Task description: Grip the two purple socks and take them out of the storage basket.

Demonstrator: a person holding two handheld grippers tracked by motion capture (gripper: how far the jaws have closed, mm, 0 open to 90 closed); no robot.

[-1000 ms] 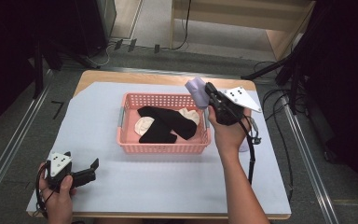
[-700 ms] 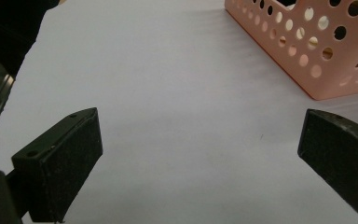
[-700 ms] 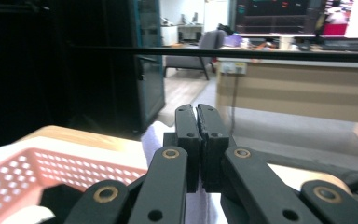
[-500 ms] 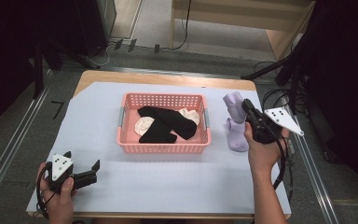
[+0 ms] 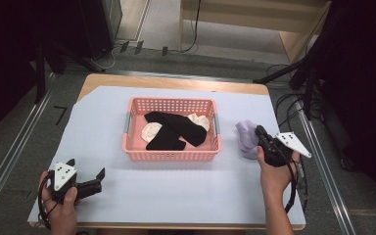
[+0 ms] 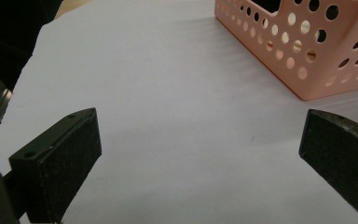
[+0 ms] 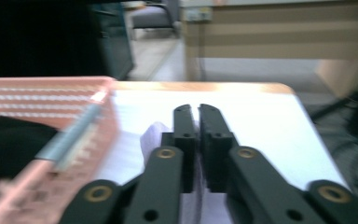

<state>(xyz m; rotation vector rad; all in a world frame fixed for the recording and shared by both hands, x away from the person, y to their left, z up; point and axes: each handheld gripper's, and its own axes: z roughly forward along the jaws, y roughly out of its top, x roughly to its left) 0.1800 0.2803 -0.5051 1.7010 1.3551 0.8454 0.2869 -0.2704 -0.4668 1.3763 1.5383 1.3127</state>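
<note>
Colours on the table

Basket [image 5: 172, 155] pink w/ round-hole pattern; inside, black sock [image 5: 175, 128] & cream socks [image 5: 151, 131]. Sock [image 5: 247, 137] right of basket pale lilac. Table cover [image 5: 176, 191] pale grey-white, wood edge [image 5: 166, 81] tan. Both grippers black-jawed, w/ white dotted plates: left gripper [image 5: 89, 184], right gripper [image 5: 264, 139].

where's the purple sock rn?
In the high view the purple sock lies on the table's right side, just outside the pink basket, with the right gripper shut on it.

No text, label, brand, number or sign can be read on anything here.
</note>
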